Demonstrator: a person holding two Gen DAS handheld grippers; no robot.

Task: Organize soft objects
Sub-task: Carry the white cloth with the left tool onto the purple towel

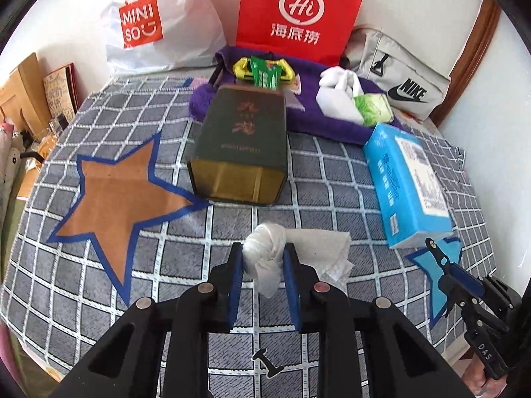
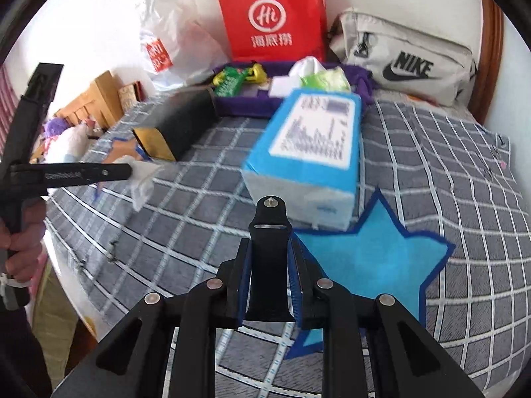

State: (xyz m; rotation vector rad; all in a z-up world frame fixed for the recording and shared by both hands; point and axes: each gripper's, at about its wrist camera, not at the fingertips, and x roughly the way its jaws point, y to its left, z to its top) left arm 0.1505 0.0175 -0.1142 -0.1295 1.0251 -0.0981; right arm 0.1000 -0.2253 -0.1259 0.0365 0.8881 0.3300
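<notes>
The left claw (image 1: 264,258) grips a wadded white tissue (image 1: 265,248) just above the checked bed (image 1: 166,232); carry it steadily toward the open dark box (image 1: 237,152) at twelve o'clock. The right claw (image 2: 269,265) is clamped on a black strap (image 2: 269,232).

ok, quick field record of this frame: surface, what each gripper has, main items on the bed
surface: grey checked cover with an orange star and a blue star
left gripper: shut on a wad of white tissue
right gripper: shut on a black strap-like piece
dark box: lying on its side, mid-bed
blue tissue pack: beside the blue star
purple tray: at the back, holds small packets
behind: red paper bag, white plastic bag, grey Nike bag
</notes>
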